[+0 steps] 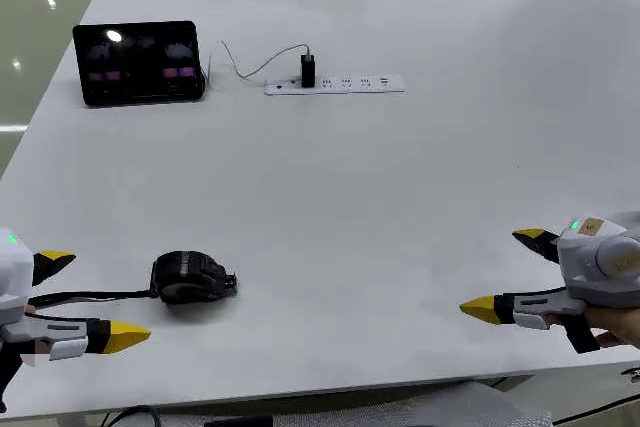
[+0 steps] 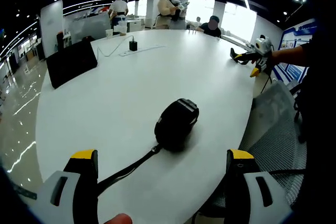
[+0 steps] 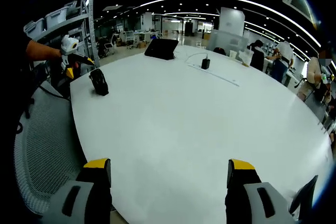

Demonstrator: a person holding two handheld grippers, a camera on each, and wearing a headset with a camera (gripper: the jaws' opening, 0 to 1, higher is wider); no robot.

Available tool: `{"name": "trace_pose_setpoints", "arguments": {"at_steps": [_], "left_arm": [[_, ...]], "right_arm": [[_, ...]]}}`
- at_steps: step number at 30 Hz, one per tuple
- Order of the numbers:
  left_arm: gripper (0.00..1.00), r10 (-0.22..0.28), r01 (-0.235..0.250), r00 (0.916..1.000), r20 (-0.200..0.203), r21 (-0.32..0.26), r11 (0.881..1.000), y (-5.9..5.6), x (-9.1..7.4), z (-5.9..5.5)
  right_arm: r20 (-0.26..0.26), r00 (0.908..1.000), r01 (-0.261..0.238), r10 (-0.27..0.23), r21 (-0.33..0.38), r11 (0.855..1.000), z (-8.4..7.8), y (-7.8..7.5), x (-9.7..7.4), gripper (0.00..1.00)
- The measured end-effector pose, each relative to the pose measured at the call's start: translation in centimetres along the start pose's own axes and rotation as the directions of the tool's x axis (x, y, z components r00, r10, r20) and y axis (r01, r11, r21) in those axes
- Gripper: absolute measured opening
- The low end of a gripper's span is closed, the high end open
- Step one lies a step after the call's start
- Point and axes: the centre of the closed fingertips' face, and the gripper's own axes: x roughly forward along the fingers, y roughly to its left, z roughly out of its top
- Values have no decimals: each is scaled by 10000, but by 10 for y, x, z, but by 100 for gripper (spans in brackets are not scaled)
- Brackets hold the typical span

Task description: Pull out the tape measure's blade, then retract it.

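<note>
A white table (image 1: 420,177) carries a dark tablet (image 1: 138,62) and a power strip (image 1: 340,84) at its far side. The black tape measure (image 1: 190,277) lies near the front left edge, just ahead of the left gripper (image 1: 105,297); it and the right gripper (image 1: 490,271) both gape, holding nothing.

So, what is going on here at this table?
A person holds a two-jaw gripper in each hand over a white table. The left gripper, open, points at a black tape measure lying just in front of it. The right gripper, also open, hovers far to the other side. Nothing is gripped yet; the pulling has not begun.
</note>
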Motion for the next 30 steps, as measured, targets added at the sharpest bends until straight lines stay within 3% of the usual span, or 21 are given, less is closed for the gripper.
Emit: {"name": "trace_pose_setpoints", "arguments": {"at_steps": [4, 10, 13, 17, 20, 22, 30], "left_arm": [[99, -29, 31, 10000, -90, 313, 9995, 1, 2, 1], [99, -37, 47, 9999, -149, 694, 9976, 3, 5, 6], [99, -154, 163, 9998, -112, 910, 9957, 1, 8, 10], [99, -280, 326, 9990, -343, 1400, 9896, 0, 13, 8], [99, -483, 602, 9952, -855, 1427, 9879, -1, 17, 2], [99, -486, 638, 9951, -865, 1827, 9811, -1, 19, 4], [99, -545, 779, 9929, -1054, 2324, 9695, 0, 24, 10]], "right_arm": [[81, 9998, -206, 206, -46, 9998, 5, 6, 6, 99], [-169, 9976, -677, 664, -927, 9934, 7, 19, 13, 99], [-288, 9968, -781, 750, -1292, 9885, 6, 17, 16, 99], [-272, 9961, -871, 843, -1250, 9883, 10, 14, 20, 99], [-335, 9947, -1004, 968, -1327, 9861, 11, 14, 23, 99], [-431, 9929, -1156, 1106, -1393, 9835, 10, 15, 26, 99], [-465, 9837, -1785, 1738, -1315, 9751, 12, 25, 38, 99]]}}
